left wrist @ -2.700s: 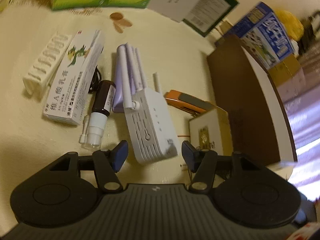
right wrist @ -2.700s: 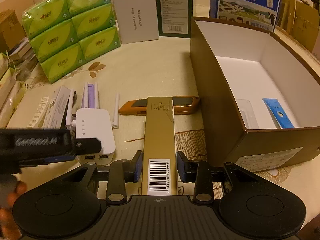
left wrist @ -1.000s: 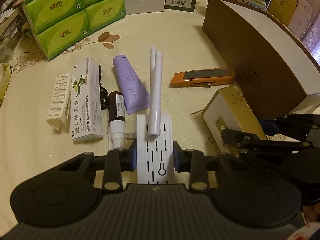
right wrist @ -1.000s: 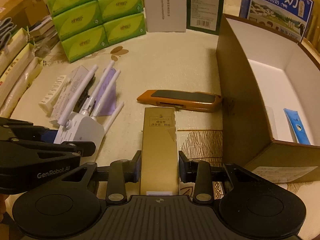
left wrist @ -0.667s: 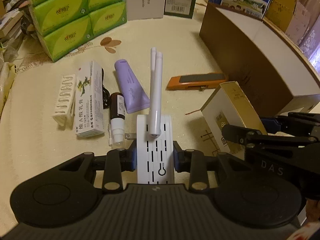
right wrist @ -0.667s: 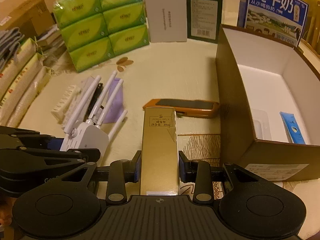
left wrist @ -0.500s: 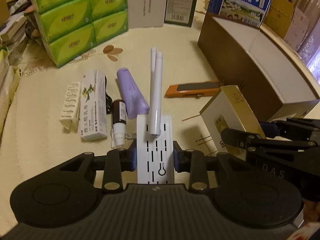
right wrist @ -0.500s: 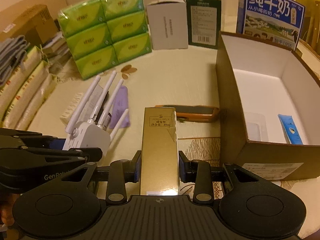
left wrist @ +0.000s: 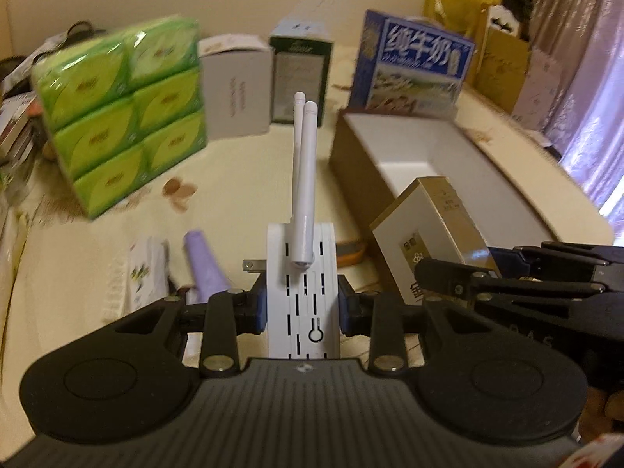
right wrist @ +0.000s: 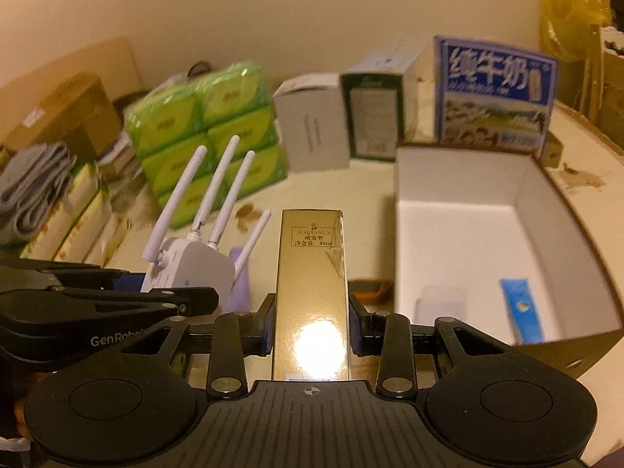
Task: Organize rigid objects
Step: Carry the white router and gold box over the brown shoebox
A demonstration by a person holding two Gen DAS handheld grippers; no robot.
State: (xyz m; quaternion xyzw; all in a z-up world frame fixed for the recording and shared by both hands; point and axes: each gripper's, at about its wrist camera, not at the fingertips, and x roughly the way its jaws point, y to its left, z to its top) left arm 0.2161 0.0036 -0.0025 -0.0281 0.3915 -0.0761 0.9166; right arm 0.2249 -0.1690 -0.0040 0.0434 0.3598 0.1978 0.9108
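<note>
My left gripper [left wrist: 300, 306] is shut on a white router [left wrist: 300, 273] with upright antennas and holds it above the table. The router also shows in the right wrist view [right wrist: 191, 257]. My right gripper [right wrist: 310, 331] is shut on a long gold box [right wrist: 311, 284], held lifted; the box also shows in the left wrist view [left wrist: 425, 234]. The brown cardboard box with a white inside [right wrist: 460, 234] stands open to the right, holding a blue tube [right wrist: 520, 304] and a clear piece [right wrist: 440, 304]. An orange utility knife [right wrist: 368, 286] lies by its wall.
On the table [left wrist: 234, 179] lie a purple tube [left wrist: 204, 261] and a white medicine box [left wrist: 140, 269]. Green tissue packs [left wrist: 117, 117], a white carton [left wrist: 238, 89], a dark green carton [left wrist: 300, 78] and a blue milk carton [left wrist: 409, 66] stand at the back.
Both grippers have risen and tilted up with the router and the gold box held in them. The back wall and cartons now fill the upper view; the table items have dropped lower.
</note>
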